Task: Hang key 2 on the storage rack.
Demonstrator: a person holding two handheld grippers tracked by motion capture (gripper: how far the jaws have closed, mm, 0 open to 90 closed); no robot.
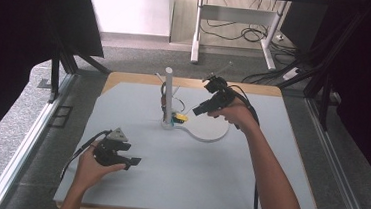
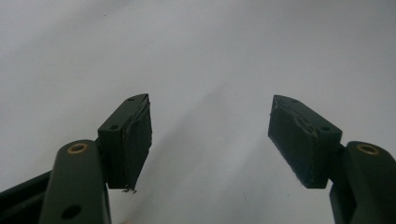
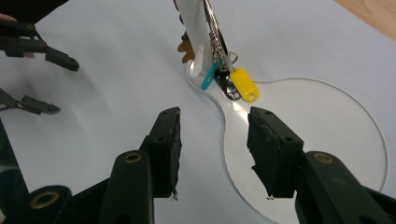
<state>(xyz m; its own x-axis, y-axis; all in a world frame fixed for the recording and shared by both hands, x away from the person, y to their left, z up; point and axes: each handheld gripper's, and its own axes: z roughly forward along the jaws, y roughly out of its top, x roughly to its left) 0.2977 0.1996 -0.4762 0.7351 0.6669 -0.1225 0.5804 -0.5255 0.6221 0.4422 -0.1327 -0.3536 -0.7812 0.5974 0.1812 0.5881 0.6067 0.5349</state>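
Yellow key tag (image 3: 244,84), its face blank, hangs on the stand (image 3: 198,28); both tongs, left (image 2: 210,135) and right (image 3: 214,149), are released.

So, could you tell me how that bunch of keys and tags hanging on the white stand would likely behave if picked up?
The key bunch would probably dangle and swing, since it hangs from loose rings. The yellow tag looks like light plastic. The white stand is tall and slim, so tugging might tip it.
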